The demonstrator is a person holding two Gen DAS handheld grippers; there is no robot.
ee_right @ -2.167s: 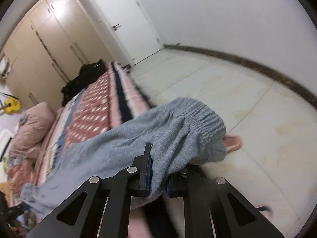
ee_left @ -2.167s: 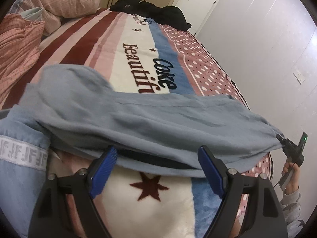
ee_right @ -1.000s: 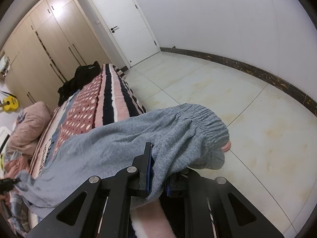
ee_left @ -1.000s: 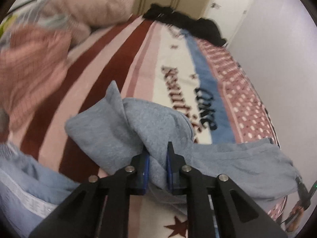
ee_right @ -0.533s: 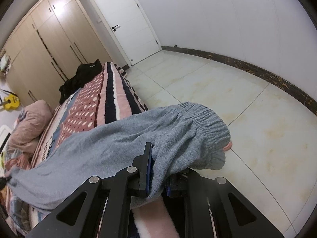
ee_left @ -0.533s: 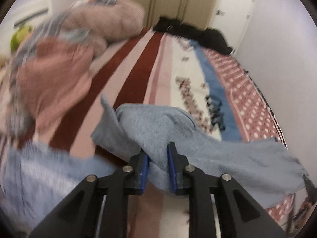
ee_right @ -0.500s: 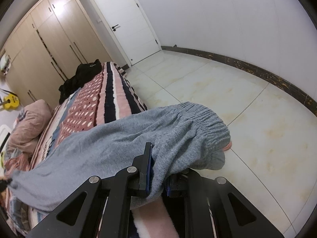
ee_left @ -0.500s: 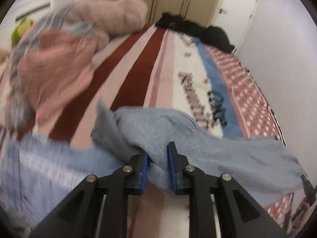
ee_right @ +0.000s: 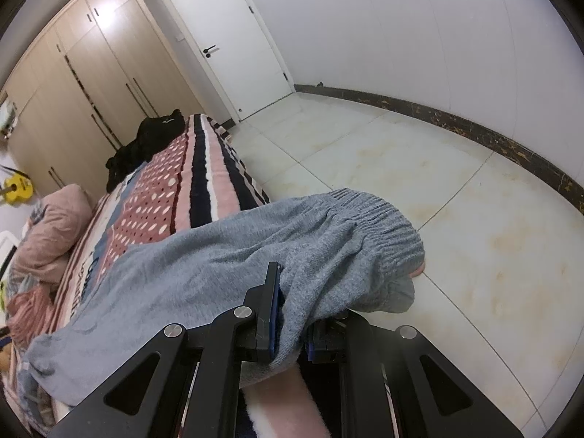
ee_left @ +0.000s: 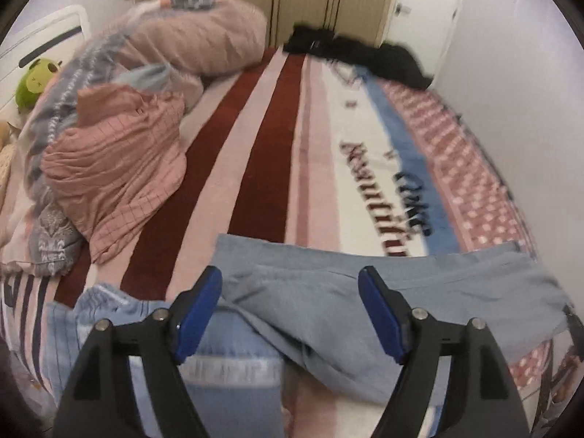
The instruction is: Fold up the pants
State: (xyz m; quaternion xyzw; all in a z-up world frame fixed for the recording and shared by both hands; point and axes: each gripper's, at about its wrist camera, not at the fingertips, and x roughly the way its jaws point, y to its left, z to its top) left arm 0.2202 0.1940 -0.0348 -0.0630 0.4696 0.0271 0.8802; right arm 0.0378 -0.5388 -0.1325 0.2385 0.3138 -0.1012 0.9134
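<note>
Your left claw (ee_left: 290,310) stands with its blue pads wide apart and empty, hovering just above the grey pants (ee_left: 365,292), which lie stretched across the near part of the bed (ee_left: 277,153). Your right claw (ee_right: 288,314) is pinched tight on the elastic waistband end of the pants, and that end hangs out past the bed's edge over the tiled floor (ee_right: 419,168).

By the look of it, you are at the laying-out step: one end is down and spread, the other is held taut. The next move likely calls for a fresh grip with the free claw on the flattened leg end, so both ends can be brought together in a fold.

Beyond the pants, a light blue garment (ee_left: 109,314) touches them at the left, then a pink checked quilt (ee_left: 116,168), with dark clothes (ee_left: 357,54) at the far end. The left view is blurred by motion, so the blanket lettering is hard to read, and whether the two legs lie squarely on each other cannot be told.
</note>
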